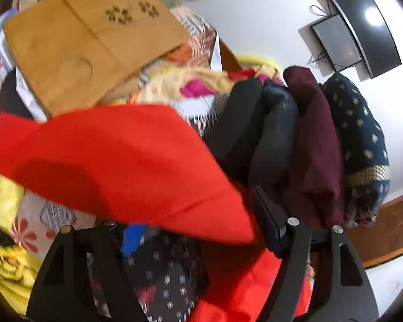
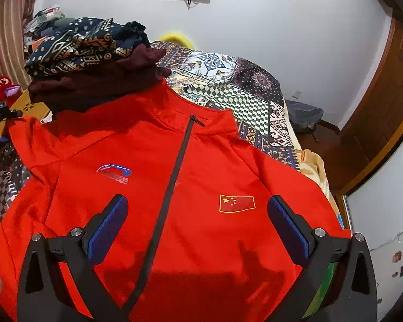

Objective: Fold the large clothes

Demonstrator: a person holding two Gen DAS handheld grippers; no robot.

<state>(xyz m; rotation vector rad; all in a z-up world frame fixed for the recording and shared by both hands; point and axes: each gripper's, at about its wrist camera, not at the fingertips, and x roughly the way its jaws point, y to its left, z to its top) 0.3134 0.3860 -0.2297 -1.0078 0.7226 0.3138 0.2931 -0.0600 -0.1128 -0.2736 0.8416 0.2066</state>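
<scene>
A patterned bedspread [image 2: 228, 80] covers the bed beneath a white wall. The red jacket [image 2: 174, 187] lies front-up on it, zip closed, with a stack of folded clothes [image 2: 94, 61] touching the jacket's left shoulder. Left of the jacket the left gripper [image 1: 174, 230] is blurred, red cloth across its jaws, grip unclear; over the jacket's chest the right gripper [image 2: 197, 209] stands wide apart, empty.

Each tool [image 2: 197, 225] has matte black triangular finger arms with silver screws (ribbed blue pads [image 2: 107, 228] on the inner faces).
</scene>
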